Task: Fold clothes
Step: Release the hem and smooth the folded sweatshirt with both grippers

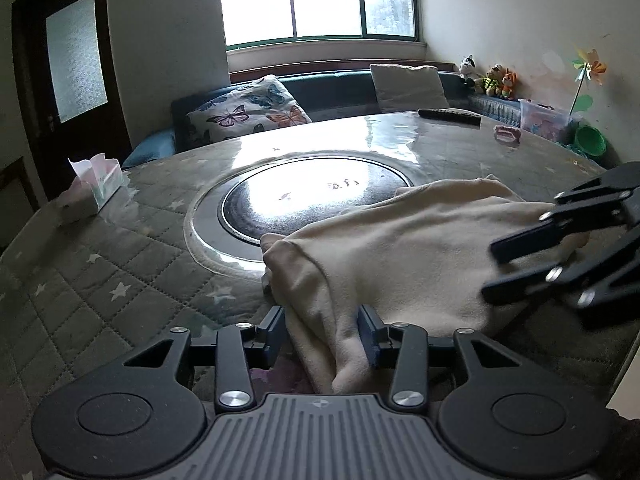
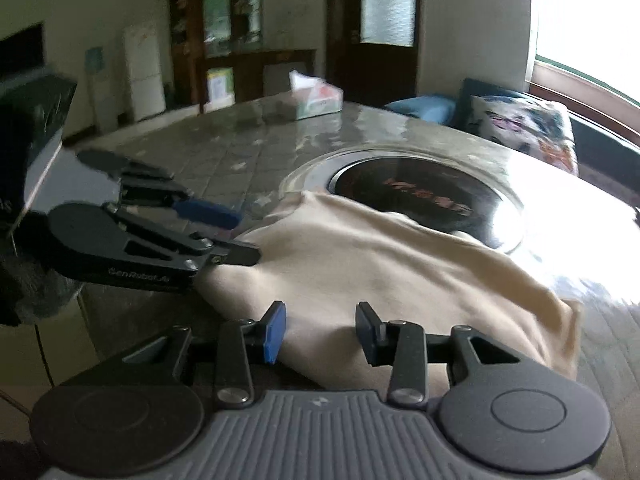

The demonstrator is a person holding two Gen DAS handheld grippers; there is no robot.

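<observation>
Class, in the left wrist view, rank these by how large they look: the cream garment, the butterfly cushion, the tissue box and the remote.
1. Cream garment, though it lies nearest the camera.
2. Butterfly cushion.
3. Tissue box and remote: too alike to rank, and the remote lies farther off.

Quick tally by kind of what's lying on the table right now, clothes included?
Cream garment: 1
Tissue box: 1
Remote control: 1
Small pink item, too blurred to name: 1
Total: 4
</observation>
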